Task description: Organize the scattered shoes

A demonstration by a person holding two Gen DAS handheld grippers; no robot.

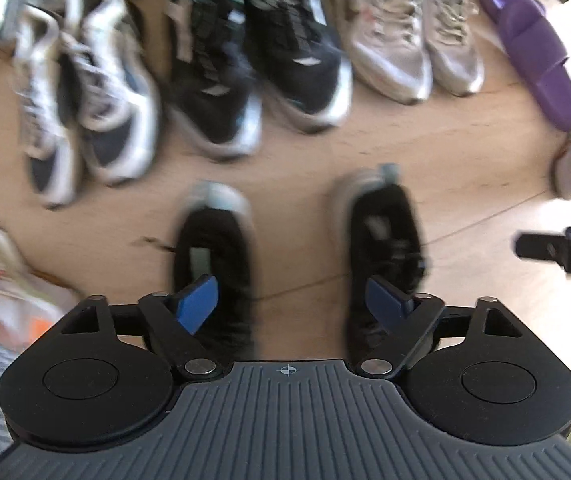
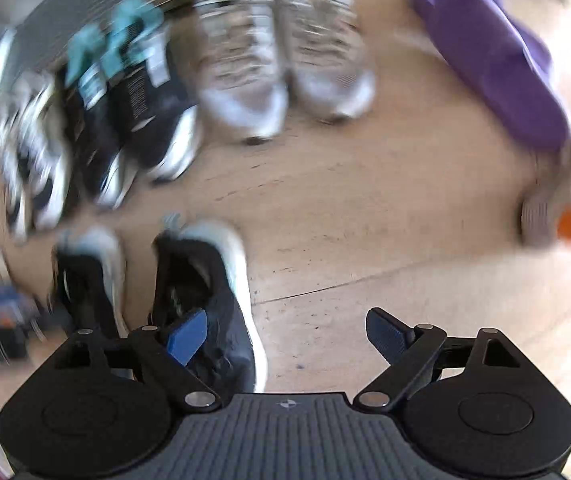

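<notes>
Black sneakers [image 1: 213, 264] are set side by side on the wood floor [image 1: 293, 160] before a row of paired shoes: white-navy [image 1: 85, 92], black-teal [image 1: 253, 64], beige [image 1: 409, 36]; judged next for the row. Left gripper [image 1: 293, 300] and right gripper [image 2: 285, 336] are spread, nothing clamped. An orange-marked shoe [image 1: 5, 288] at the left edge is shown by the left view only.

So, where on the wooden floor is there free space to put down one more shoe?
The bare wooden floor lies open between the beige laced sneakers, the purple slide sandal and the two black sneakers with white soles. A narrower strip runs before the row. The row itself, black-and-teal sneakers included, is packed.
</notes>
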